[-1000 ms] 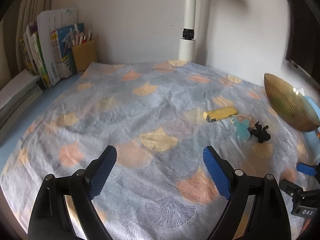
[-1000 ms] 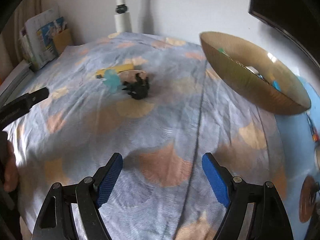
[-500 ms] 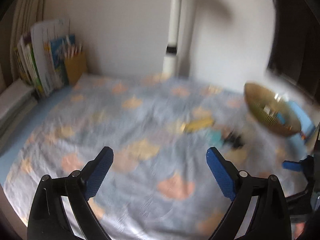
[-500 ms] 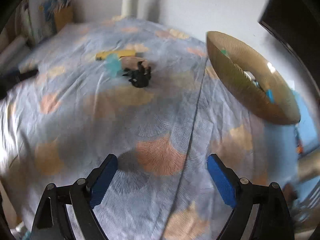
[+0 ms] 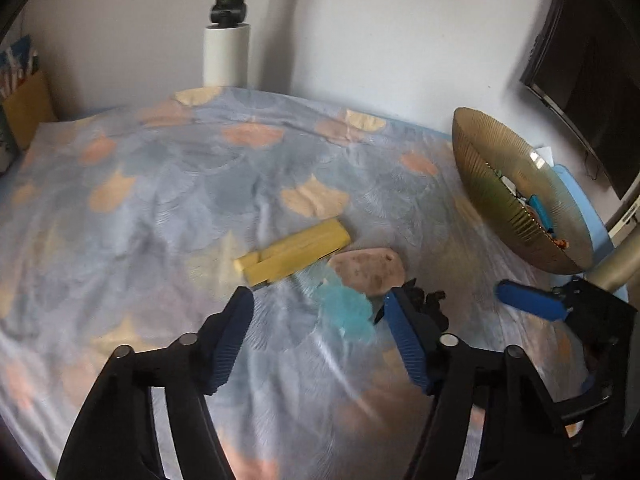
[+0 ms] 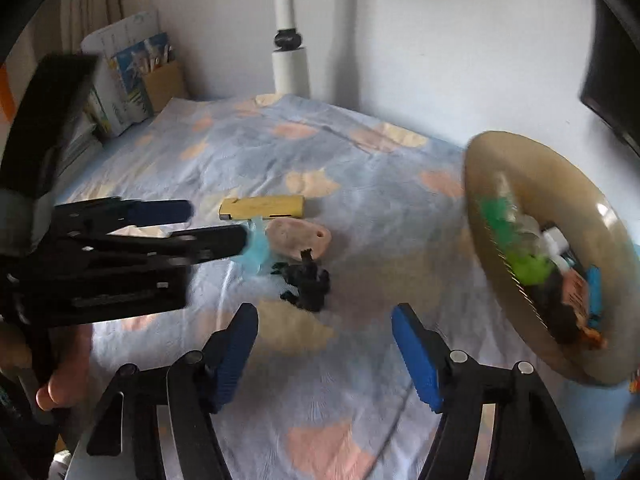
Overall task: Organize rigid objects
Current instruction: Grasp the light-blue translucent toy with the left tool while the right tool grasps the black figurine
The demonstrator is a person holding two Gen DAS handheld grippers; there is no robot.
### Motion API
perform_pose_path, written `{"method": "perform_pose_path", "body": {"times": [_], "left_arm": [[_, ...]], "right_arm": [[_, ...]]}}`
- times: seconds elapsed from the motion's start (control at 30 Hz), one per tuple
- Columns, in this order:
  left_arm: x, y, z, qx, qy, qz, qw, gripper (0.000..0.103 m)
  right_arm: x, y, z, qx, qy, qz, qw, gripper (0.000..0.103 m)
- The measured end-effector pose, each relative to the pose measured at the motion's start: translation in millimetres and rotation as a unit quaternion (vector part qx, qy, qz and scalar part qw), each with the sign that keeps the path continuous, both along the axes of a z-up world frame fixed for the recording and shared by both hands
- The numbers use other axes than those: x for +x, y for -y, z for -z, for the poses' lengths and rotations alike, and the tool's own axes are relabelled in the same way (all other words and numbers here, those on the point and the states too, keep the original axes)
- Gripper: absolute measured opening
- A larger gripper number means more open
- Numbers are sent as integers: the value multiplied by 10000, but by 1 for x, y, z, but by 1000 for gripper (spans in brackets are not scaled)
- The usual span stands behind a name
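A yellow bar (image 5: 292, 251), flat and oblong with a notched end, lies near the middle of the left wrist view on a patterned cloth (image 5: 160, 208). Just below and to its right sits a pale pink stone-like piece (image 5: 370, 270) with a small hole, and touching that a see-through blue piece (image 5: 346, 312), blurred. A small black figure (image 6: 308, 284) with spiky limbs lies just beside these, in the middle of the right wrist view. At the right edge of both views a ribbed gold bowl (image 5: 492, 196) stands tilted, holding green, white, black, blue and orange bits too blurred to name.

The left gripper (image 5: 320, 344) hangs at the bottom of its own view, its jaws partly spread after just closing in, nothing between them; the blue piece shows in the gap on the cloth beyond, and whether a pad touches it cannot be told. The right gripper (image 6: 324, 352) sits at the bottom of its view, jaws also partly spread and just narrowed, empty, with the black figure just above the gap. A hand (image 6: 60, 368) grips the left tool at the lower left of that view.
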State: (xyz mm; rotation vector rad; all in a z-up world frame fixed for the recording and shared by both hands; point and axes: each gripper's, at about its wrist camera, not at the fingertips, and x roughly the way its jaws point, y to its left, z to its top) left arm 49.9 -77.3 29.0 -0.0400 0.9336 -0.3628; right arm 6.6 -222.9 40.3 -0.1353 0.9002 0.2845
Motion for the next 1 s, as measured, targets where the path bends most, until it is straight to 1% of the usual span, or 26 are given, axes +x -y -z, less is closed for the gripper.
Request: {"method": "perform_pose_path", "body": {"times": [0.1,0.13,0.17,0.23,0.27,0.3,0.33,0.37,0.4,0.43,0.47,0.5,0.57,0.67,0.77,0.9,0.93,1.0], "left_arm": [[3,1,4,-156,-55,77,9998,63],[2,2,5,-163,-76,121,9998,63],[4,5,6,-122,-79,152,9998,62],[6,9,9,-12,-92,163,9998,55],[8,10,11,46,-116,110,9999,49],[9,9,13,55,-137,53,9999,48],[11,8,15,20,-161,26,9999,46],[12,6,17,-49,-201,31,9998,41],[12,5,16,-156,-224,54,9996,32],[11,4,15,-269,-242,78,9993,27],[9,3,13,-292,-224,67,9993,28],[6,2,10,-225,-149,11,9996,27],[-2,-3,3,-135,-1,-61,9999,27],[-18,-18,-6,-209,86,-220,9995,27],[-38,-39,-11,-276,106,-459,9985,27],[-72,-62,-10,-243,135,-730,9969,27],[-80,-67,-8,-203,127,-793,9966,27],[-91,-71,-3,83,179,-985,9949,28]], "right_arm": [[8,-7,11,10,22,-163,9999,68],[10,-9,15,17,10,-187,9998,68],[15,-11,18,4,-2,-193,9998,65],[22,-14,25,-26,-10,-179,9998,60],[25,-16,28,-13,-49,-199,9998,55],[26,-16,29,-12,-70,-217,9997,54],[27,-18,31,-67,-79,-226,9997,53],[28,-19,32,-166,-72,-231,9996,52],[30,-20,32,-226,-61,-237,9994,52],[31,-21,32,-239,-41,-242,9994,47],[33,-22,31,-222,-32,-250,9994,37],[33,-22,31,-223,-28,-263,9994,33],[32,-22,30,-250,-21,-275,9993,32],[22,-21,27,-139,-20,-296,9995,32],[1,-19,18,-23,9,-345,9994,32],[-37,-20,8,91,83,-481,9988,33],[-46,-21,8,80,79,-503,9987,33],[-67,-24,10,64,47,-588,9982,33]]}}
